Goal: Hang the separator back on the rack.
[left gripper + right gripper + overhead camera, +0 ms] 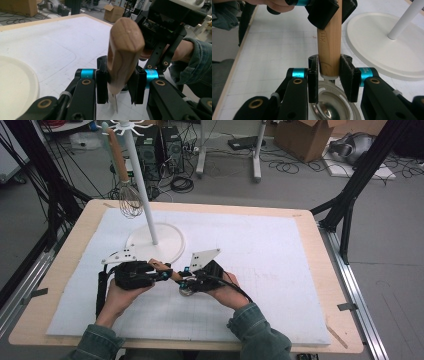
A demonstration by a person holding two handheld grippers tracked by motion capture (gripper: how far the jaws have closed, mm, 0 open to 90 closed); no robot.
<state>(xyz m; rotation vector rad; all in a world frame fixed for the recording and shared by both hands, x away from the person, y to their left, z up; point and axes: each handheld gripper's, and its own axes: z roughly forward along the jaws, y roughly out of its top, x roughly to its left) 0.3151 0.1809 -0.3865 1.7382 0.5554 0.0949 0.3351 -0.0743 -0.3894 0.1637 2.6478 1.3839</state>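
- In the high view, both grippers meet near the middle of the table (320, 270), just in front of the round base of a white stand (167, 245); a whisk (129, 200) hangs from this stand.
- The left gripper (117, 83) pinches the rounded free end of a wooden handle (123, 52); its jaws press on both sides.
- The right gripper (329, 75) pinches the same handle (329, 42) at the other end, where a metal strainer head (334, 105) begins (this head shows best in the right gripper view).
- The table has a pale wooden rim and a white gridded mat (260, 250).
- Behind it are a grey floor, cables and a cardboard box (307, 137).
- Letters are stamped in the wood, starting with "KI"; the rest I cannot read.
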